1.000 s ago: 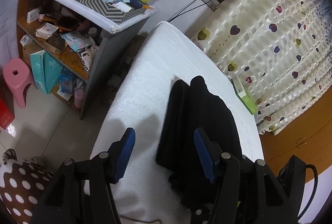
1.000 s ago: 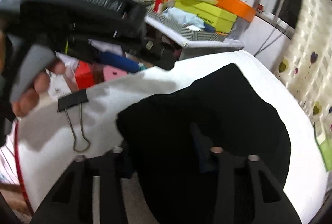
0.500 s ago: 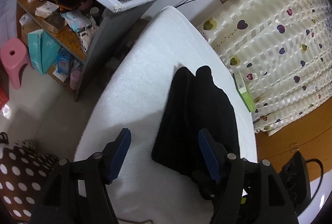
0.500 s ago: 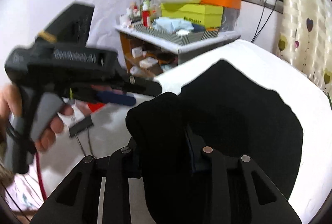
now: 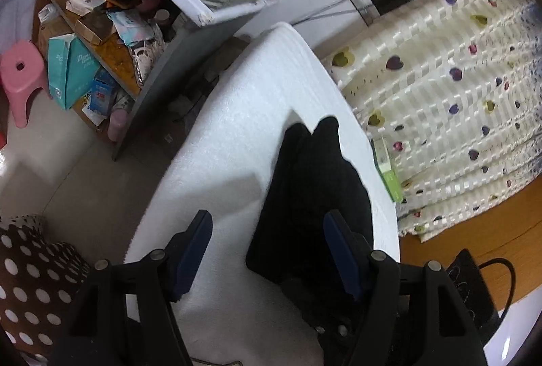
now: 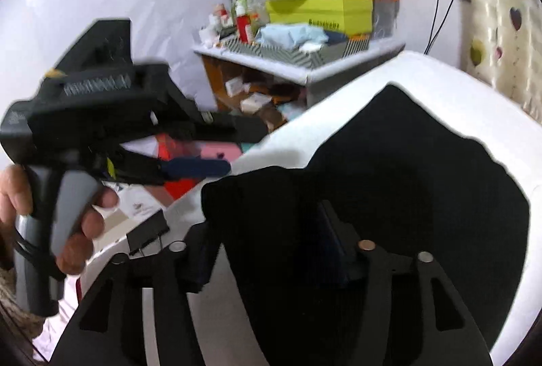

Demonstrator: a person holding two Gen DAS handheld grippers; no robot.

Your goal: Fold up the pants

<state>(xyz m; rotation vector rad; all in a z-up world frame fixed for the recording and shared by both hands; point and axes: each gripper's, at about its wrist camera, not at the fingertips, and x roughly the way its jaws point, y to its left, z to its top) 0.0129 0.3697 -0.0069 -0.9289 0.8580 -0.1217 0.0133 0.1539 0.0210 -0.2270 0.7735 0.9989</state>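
Note:
Black pants lie folded lengthwise on the white table. My left gripper is open and empty, raised above the near end of the pants. In the right wrist view the pants spread over the table, and a raised fold of the black cloth sits between the fingers of my right gripper, which looks shut on it. The left gripper shows there held in a hand, up at the left.
A cluttered shelf unit with boxes stands left of the table. A pink stool is on the floor. A heart-print curtain hangs at the right. A green box lies by the table's right edge. A binder clip grips the table's near edge.
My left gripper has risen and pulled back from the pants, still open. My right gripper has lifted the gripped fold of the pants higher.

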